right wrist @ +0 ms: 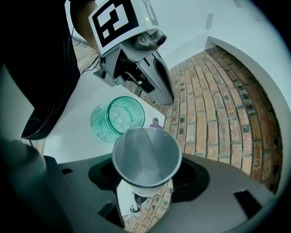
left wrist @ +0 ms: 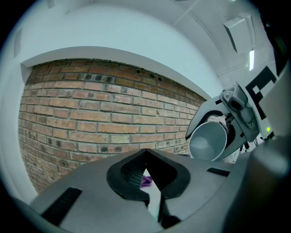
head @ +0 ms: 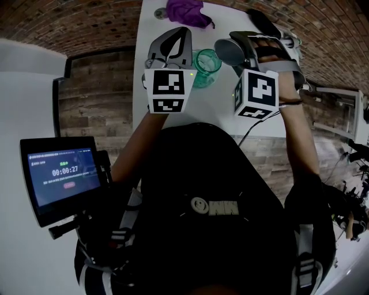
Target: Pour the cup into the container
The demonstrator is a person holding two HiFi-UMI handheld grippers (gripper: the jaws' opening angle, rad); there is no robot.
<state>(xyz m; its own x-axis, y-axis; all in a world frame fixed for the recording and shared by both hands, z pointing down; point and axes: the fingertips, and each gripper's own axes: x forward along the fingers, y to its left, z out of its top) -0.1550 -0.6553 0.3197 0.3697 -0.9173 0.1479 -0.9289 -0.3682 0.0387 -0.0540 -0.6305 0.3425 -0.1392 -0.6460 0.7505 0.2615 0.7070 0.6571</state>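
The cup [right wrist: 145, 154] is pinched in my right gripper [right wrist: 146, 176], tipped mouth-forward just beside the green container [right wrist: 117, 118], which stands on the white table [head: 219, 109]. My left gripper [left wrist: 146, 166] hangs near the container's other side, jaws pressed together on nothing. A purple cloth [head: 185, 11] lies farther back.

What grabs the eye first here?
The grey cup stands out first: it is clamped in the right gripper and tipped toward the green glass container on the white table. The left gripper hangs shut and empty beside the container. A purple cloth lies at the table's far end.
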